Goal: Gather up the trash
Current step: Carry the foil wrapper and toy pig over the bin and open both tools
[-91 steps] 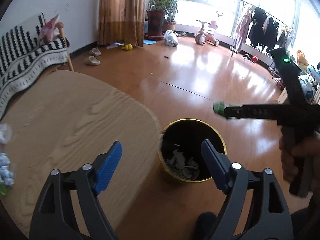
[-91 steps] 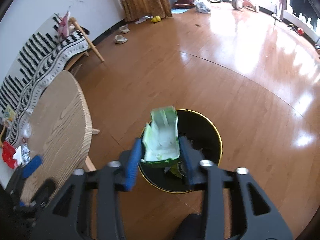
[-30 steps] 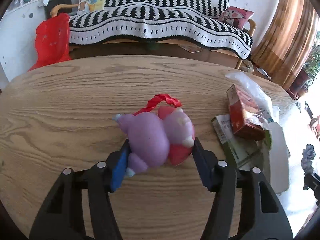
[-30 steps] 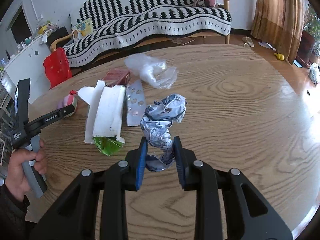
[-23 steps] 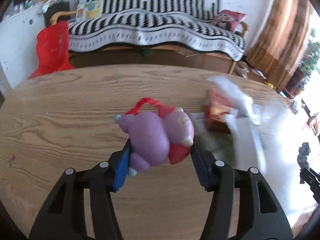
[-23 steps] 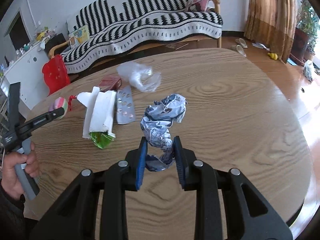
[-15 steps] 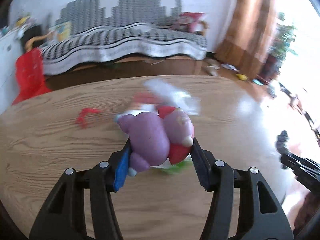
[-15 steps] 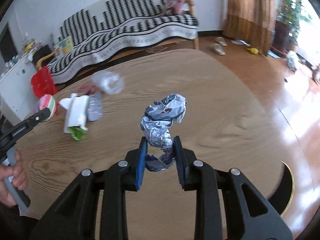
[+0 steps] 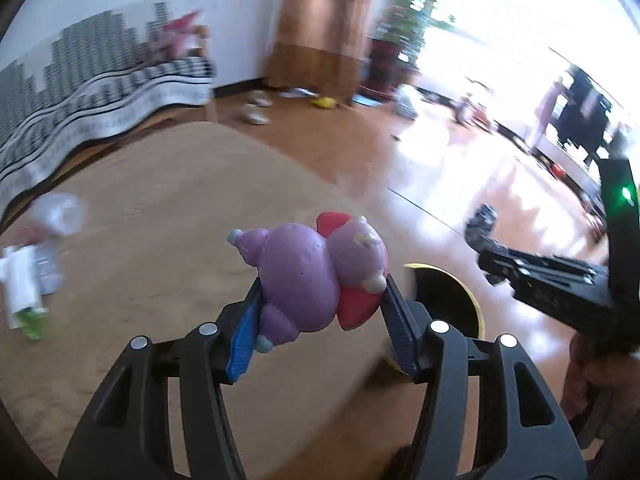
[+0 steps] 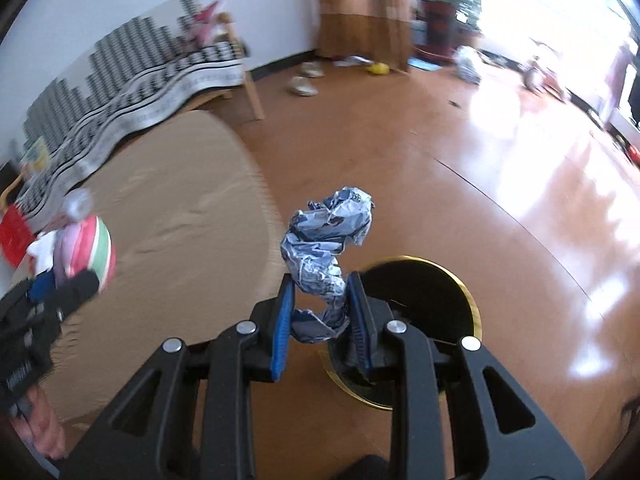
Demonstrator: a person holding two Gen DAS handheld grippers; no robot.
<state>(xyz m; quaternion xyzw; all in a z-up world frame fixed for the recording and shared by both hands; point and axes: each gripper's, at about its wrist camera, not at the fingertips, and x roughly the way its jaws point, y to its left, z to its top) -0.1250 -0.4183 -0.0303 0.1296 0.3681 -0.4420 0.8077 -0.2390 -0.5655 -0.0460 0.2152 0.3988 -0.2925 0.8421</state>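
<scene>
My left gripper (image 9: 320,328) is shut on a purple and red plastic toy (image 9: 316,276), held over the wooden table's edge. It shows again at the left of the right wrist view, the toy (image 10: 86,252) striped red and green on that side. My right gripper (image 10: 322,324) is shut on a crumpled blue-and-white wrapper (image 10: 328,248), just left of the black bin with a gold rim (image 10: 436,292) on the floor. In the left wrist view the bin (image 9: 448,300) peeks out behind the right finger, and the right gripper (image 9: 486,236) with its wrapper hangs at the right.
The round wooden table (image 9: 140,240) still bears a white carton and a clear bag (image 9: 60,212) at its left. A striped sofa (image 10: 140,88) lines the wall. Slippers (image 10: 304,88), a yellow toy and a plant stand on the glossy floor beyond.
Both grippers swung right from over the table toward its edge and the floor, each keeping its load. The bin has come into view; the remaining litter slid to the left.
</scene>
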